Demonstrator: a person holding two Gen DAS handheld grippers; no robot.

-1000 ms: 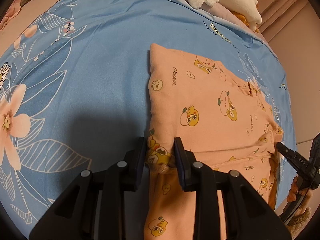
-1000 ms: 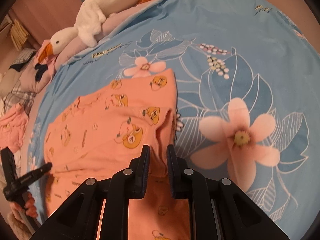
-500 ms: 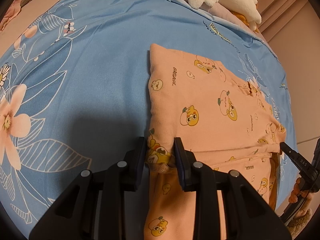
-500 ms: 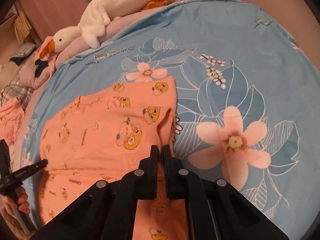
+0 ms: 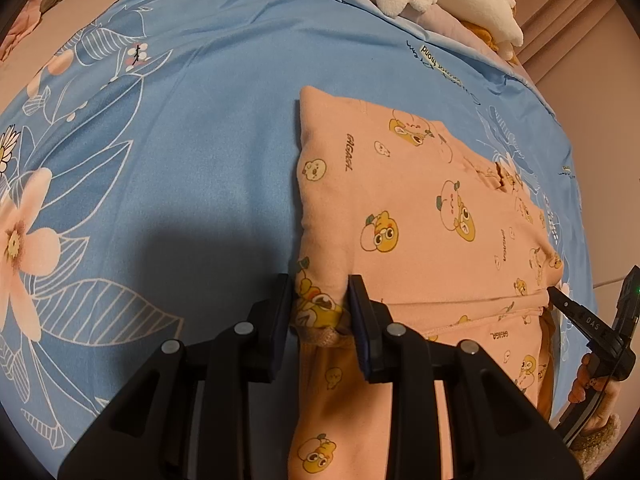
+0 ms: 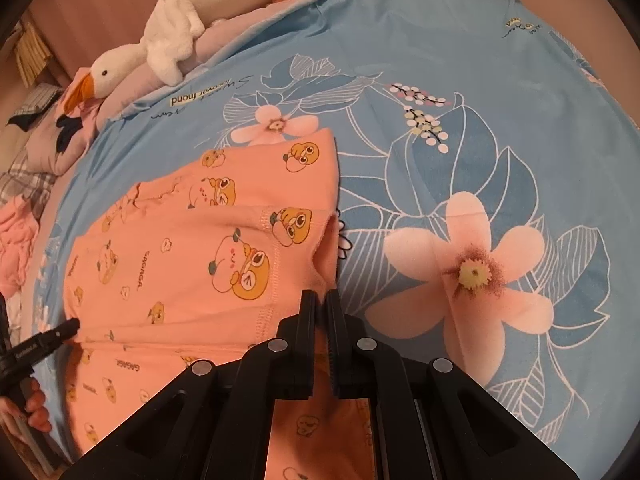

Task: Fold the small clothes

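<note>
Black-fingered, the left gripper (image 5: 320, 312) is clenched on a bunched cuff of the peach garment (image 5: 420, 216), fabric wadded between its two pads at the garment's near left corner. At the opposite near corner the right gripper (image 6: 320, 312) is pinched almost closed on the garment's (image 6: 192, 256) edge, only a thin fold of cloth between the fingers. From both grips the garment, printed with yellow cartoon fruit, spreads flat away across the blue floral bedsheet (image 5: 180, 140), one layer folded over another along a stitched hem. Beyond the garment's far edge, at the sheet's border, a white plush goose (image 6: 160, 44) lies on a pinkish pillow (image 6: 132, 88). Beside the garment's right flank the sheet (image 6: 500, 140) shows a large pink flower print (image 6: 472, 268).
</note>
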